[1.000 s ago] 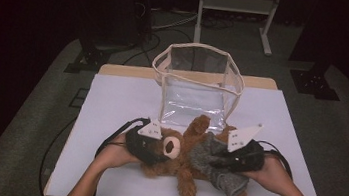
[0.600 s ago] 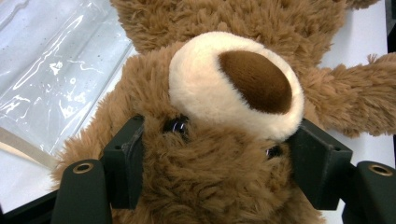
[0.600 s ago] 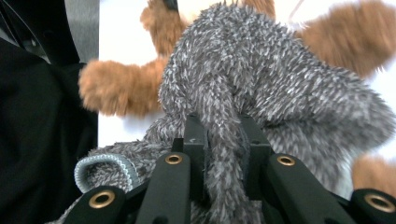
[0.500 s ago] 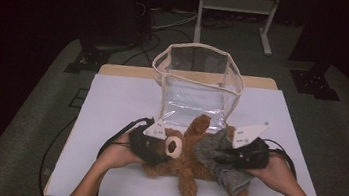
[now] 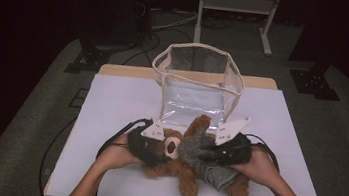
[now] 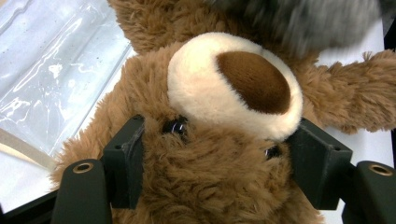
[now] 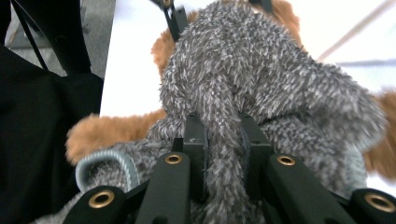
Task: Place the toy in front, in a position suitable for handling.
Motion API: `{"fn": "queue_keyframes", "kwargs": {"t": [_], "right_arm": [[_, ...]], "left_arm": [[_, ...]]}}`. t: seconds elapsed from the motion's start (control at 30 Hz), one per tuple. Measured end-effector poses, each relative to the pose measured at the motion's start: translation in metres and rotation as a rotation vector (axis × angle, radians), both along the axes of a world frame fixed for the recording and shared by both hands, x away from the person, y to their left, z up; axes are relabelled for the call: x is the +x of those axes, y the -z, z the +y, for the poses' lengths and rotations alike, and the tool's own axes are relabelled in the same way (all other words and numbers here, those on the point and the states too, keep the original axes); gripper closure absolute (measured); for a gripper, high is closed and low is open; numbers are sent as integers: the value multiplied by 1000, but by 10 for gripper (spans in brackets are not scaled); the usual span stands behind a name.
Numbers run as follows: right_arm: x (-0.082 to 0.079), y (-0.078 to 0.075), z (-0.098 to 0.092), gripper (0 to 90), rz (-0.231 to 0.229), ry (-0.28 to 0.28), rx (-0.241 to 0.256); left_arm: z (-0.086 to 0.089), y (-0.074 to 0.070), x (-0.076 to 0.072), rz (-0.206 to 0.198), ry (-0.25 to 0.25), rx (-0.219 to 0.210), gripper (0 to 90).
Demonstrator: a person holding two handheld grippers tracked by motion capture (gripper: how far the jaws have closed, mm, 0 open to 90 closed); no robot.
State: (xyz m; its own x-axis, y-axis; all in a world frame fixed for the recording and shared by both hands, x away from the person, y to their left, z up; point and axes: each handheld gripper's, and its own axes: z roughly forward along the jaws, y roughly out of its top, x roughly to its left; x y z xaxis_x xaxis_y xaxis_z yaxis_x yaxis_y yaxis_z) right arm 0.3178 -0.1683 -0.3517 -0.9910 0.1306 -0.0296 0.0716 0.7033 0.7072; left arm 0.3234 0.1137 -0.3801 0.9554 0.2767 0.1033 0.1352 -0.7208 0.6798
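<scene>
Teddy bear (image 6: 219,140), shaggy brown plush, head clamped by left gripper (image 6: 219,163), right gripper (image 7: 223,140) pinching fuzzy grey garment (image 7: 261,79)

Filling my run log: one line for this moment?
left gripper: shut on teddy bear head | right gripper: shut on grey fuzzy garment | clear bag: behind, open

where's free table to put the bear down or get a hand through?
Free: white table left of the clear bag, the strip right of the bag toward the far right corner, and the front left corner. Crowded: the middle front, where the teddy bear, grey garment and both grippers sit against the bag.
</scene>
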Motion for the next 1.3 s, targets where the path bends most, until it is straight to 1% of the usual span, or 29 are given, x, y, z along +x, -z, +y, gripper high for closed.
{"fn": "queue_keyframes", "kwargs": {"t": [0.03, 0.07, 0.1, 0.13, 0.17, 0.2, 0.23, 0.27, 0.3, 0.37, 0.4, 0.47, 0.53, 0.57, 0.6, 0.63, 0.67, 0.7, 0.77, 0.83, 0.93, 0.97, 1.0, 1.03, 1.1, 1.13, 1.17, 1.2, 1.3], "right_arm": [[0, 0, 0, 760, 0, 0, 0], [-2, 1, -9, 759, 0, 10, 8], [-5, 2, -18, 759, 8, 33, 15], [-10, 6, -37, 759, 14, 71, 29], [-10, 6, -37, 759, 14, 71, 29], [-15, 11, -56, 759, 28, 114, 41], [-15, 11, -56, 759, 28, 114, 41], [-19, 19, -74, 758, 58, 159, 60], [-19, 19, -74, 758, 58, 159, 60], [-22, 27, -88, 758, 94, 191, 75], [-23, 29, -92, 758, 98, 200, 77], [-24, 28, -95, 757, 101, 201, 88], [-22, 18, -85, 757, 71, 180, 83], [-22, 18, -85, 757, 71, 180, 83], [-17, 11, -72, 757, 46, 153, 81], [-17, 11, -72, 757, 46, 153, 81], [-11, 6, -57, 757, 25, 125, 73], [-11, 6, -57, 757, 25, 125, 73], [-5, 5, -44, 757, 24, 104, 74], [-4, 6, -41, 756, 25, 95, 76], [-7, 13, -56, 754, 50, 129, 92], [-7, 13, -56, 754, 50, 129, 92], [-11, 18, -68, 753, 65, 155, 90], [-11, 18, -68, 753, 65, 155, 90], [-14, 25, -81, 752, 88, 186, 96], [-17, 33, -93, 752, 113, 210, 110], [-17, 33, -93, 752, 113, 210, 110], [-18, 38, -101, 751, 132, 231, 113], [-18, 37, -105, 752, 135, 239, 121]], "left_arm": [[0, 0, 0, 0, 2, 1, 289], [1, 0, 0, 2, 1, -5, 289], [1, 0, 0, 2, 4, -5, 290], [1, 1, 0, 3, 5, -6, 290], [1, 1, 0, 3, 5, -6, 290], [2, 1, 1, 4, 5, -7, 290], [2, 1, 1, 5, 5, -8, 290], [1, 1, 0, 6, 6, -10, 290], [1, 1, 0, 6, 6, -10, 290], [0, 1, -1, 1, 11, -4, 290], [0, 0, -2, -2, 13, -2, 290], [-1, 0, -2, -4, 15, 3, 291], [-1, 0, -1, -3, 16, 4, 292], [-1, 0, -1, -3, 16, 4, 293], [-2, 0, -2, -8, 20, 9, 292], [-2, 0, -2, -8, 20, 9, 292], [-2, 0, -2, -12, 21, 8, 292], [-2, 0, -2, -12, 21, 8, 292], [0, 1, -2, -13, 20, 13, 292], [3, 2, -2, -8, 20, 0, 291], [6, 2, 2, 1, 35, -15, 286], [6, 2, 2, 1, 35, -15, 285], [5, 2, 2, 1, 36, -16, 284], [5, 2, 2, 0, 38, -16, 284], [5, 2, 2, -2, 42, -14, 283], [5, 2, 3, -1, 44, -15, 282], [5, 2, 3, 0, 44, -18, 282], [5, 3, 3, 1, 49, -23, 282], [5, 3, 3, -2, 52, -25, 282]]}}
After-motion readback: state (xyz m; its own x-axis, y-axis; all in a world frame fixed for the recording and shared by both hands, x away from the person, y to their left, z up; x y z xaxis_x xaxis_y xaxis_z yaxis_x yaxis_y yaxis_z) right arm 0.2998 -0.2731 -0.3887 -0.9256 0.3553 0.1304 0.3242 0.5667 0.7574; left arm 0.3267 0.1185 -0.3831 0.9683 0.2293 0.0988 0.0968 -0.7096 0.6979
